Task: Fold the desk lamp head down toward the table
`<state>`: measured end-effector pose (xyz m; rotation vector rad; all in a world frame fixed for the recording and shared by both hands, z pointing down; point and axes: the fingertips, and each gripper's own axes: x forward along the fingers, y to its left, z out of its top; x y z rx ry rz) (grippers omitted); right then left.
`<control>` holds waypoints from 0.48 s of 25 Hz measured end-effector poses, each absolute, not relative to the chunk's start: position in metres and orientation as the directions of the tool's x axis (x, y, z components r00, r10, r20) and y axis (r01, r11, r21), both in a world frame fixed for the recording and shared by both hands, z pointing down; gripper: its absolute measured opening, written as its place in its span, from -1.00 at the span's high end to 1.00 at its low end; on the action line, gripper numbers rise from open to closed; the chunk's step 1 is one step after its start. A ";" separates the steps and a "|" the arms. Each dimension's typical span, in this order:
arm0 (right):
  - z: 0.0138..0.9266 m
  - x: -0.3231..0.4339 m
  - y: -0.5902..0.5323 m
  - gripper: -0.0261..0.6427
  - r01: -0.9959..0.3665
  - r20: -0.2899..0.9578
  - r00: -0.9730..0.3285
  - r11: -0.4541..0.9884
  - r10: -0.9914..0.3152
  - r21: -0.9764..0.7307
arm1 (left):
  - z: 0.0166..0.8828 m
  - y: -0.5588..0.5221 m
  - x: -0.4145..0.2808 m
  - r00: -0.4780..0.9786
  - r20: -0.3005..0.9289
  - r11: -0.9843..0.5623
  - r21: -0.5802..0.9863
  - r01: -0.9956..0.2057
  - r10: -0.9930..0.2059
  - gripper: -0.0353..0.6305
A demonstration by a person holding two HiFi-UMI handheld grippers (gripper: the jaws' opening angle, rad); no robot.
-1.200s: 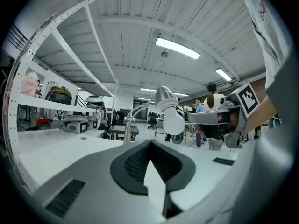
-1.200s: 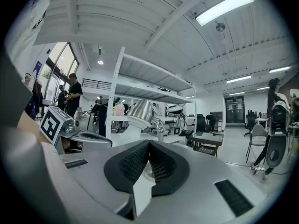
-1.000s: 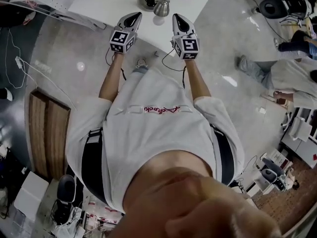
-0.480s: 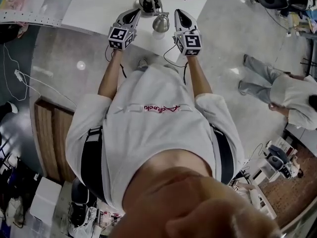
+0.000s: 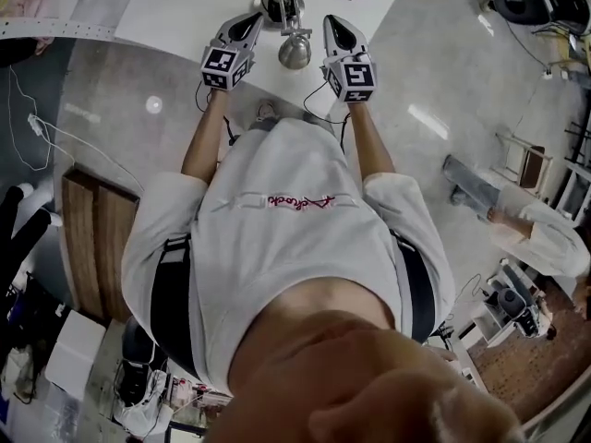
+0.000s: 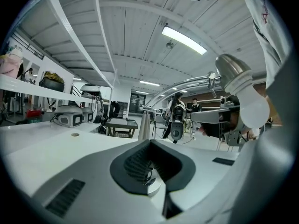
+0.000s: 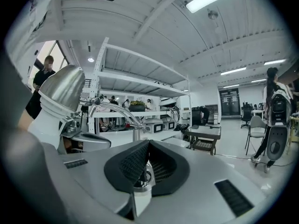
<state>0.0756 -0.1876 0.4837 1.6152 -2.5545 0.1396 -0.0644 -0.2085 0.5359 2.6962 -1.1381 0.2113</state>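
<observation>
Status: fold not started, as far as the pics show. Left gripper (image 5: 249, 24) has jaws closed tight, nothing btwn the pads. Right gripper (image 5: 334, 26) is the same: pads together, empty. Both sit low over the table (image 5: 185, 7), pointing roughly level.

Lamp head (image 5: 295, 52) sits btwn the two claws. It's up and to the right of the left one, up and to the left of the right one, close beside both but touching neither. The shade is raised off the table on its chrome arm (image 7: 110, 107), with the bulb (image 6: 254, 107) angled down (not flat, so likely not folded yet). Lamp base (image 5: 280, 3) is just ahead of the tips, nearer the left claw.

Left to do, by his read: contact the head w/ one claw, prob steady the base or arm w/ the other, then push the head down toward the table. With both claws closed, a push looks more likely than a pinch.
</observation>
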 end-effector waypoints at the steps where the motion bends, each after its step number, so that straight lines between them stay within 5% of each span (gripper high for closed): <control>1: 0.485 0.076 -0.190 0.85 -0.897 0.146 -0.439 0.441 -0.886 -0.020 | 0.537 -0.209 -0.064 0.683 0.215 -0.672 0.133 -0.729 -0.698 0.82; 12: 0.484 0.061 -0.207 0.85 -0.770 0.124 -0.638 0.636 -0.760 -0.063 | 0.536 -0.214 -0.059 0.583 0.238 -0.572 0.120 -0.811 -0.777 0.82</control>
